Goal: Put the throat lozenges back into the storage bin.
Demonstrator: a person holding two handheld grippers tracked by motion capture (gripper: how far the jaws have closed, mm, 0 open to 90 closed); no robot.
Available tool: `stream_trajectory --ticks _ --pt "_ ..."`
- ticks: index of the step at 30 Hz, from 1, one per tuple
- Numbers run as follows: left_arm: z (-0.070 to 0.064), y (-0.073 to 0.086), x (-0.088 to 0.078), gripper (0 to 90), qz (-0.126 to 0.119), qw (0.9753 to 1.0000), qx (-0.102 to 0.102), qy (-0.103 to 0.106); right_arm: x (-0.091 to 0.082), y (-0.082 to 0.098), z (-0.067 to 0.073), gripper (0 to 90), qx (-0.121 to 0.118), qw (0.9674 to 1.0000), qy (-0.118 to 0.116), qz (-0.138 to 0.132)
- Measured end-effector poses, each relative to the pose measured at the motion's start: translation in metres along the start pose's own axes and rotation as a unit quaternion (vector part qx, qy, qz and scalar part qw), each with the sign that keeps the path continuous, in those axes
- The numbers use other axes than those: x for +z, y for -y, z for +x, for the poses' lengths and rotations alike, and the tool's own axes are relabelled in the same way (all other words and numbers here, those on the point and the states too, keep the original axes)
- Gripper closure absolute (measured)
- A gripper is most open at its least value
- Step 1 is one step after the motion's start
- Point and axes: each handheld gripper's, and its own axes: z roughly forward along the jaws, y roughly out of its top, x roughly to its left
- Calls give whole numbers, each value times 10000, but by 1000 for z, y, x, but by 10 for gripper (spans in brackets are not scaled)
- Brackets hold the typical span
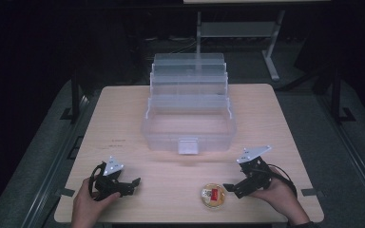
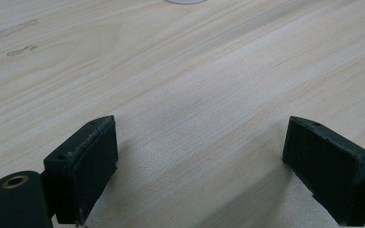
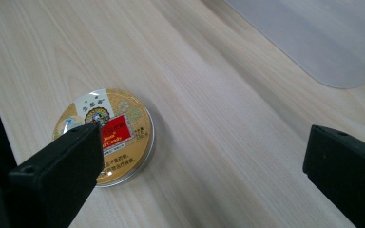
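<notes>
One pale wooden table point(image 1: 123, 123) carries everything here, and its biggest load is a clear plastic tiered storage box point(image 1: 188, 109), standing open at the middle with its trays stepped back and up. That spread posture leaves the bottom bin exposed from above, seemingly so that something can be dropped in; the bin and the trays look empty. In front of the box and a little to its right, near the table's front edge, lies a small round gold tin with a red label point(image 1: 214, 196), flat and lid up. Just right of the tin, the right gripper point(image 1: 229, 187) is held low with its jaws spread wide, nothing between them; in the right gripper view one jaw overlaps the tin's point(image 3: 109, 135) edge, which suggests a reach to pick it up. Well to the left of the box's front, the left gripper point(image 1: 134, 183) rests low over bare wood, jaws likewise apart and empty, apparently waiting.
</notes>
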Motion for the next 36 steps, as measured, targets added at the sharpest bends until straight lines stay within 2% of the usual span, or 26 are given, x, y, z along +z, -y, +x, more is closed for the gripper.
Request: stream_trajectory --ticks 7,12,22,26,36 --pt "0 0 0 105 0 10000 0 0 0 0 -1 0 -16 10000 -33 44" --pt "0 0 0 105 -2 10000 -2 -2 3 -4 2 0 -114 9998 -98 138" --pt "0 0 0 105 -12 10000 -14 -1 15 -15 14 0 -299 9988 -262 283" --pt "0 0 0 105 -12 10000 -14 0 20 -19 23 0 -445 9978 -352 338" --pt "0 0 0 105 -5 10000 -20 -7 29 -24 35 0 -668 9958 -450 425"
